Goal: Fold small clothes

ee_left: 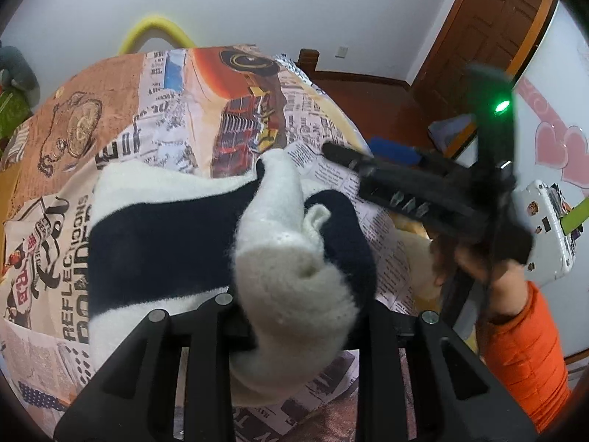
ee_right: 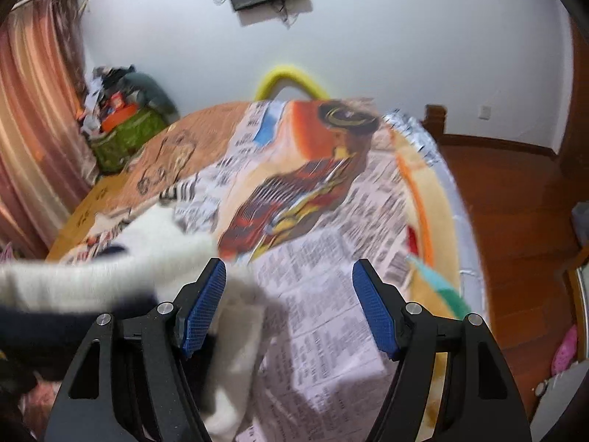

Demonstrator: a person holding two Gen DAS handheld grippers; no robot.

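Newsprint-patterned bedspread fills both views. Between the left gripper's narrowed jaws a bunched fold of the white-and-navy knit garment appears pinched, its length trailing ahead and leftward. Beside it, the right gripper stands spread and empty, cloth brushing its left pad.

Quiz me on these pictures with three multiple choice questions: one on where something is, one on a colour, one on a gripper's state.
1. Where does the knitted garment lie?
A. on the printed bedspread
B. on the wooden floor
C. on a chair

2. The garment's colours?
A. red and grey
B. white and dark navy
C. all yellow

3. The right gripper is:
A. shut on cloth
B. open
C. out of view

Answers: 1 A, newsprint pattern surrounds it; 2 B, broad dark bands cross the white knit; 3 B, its blue pads stand wide apart.
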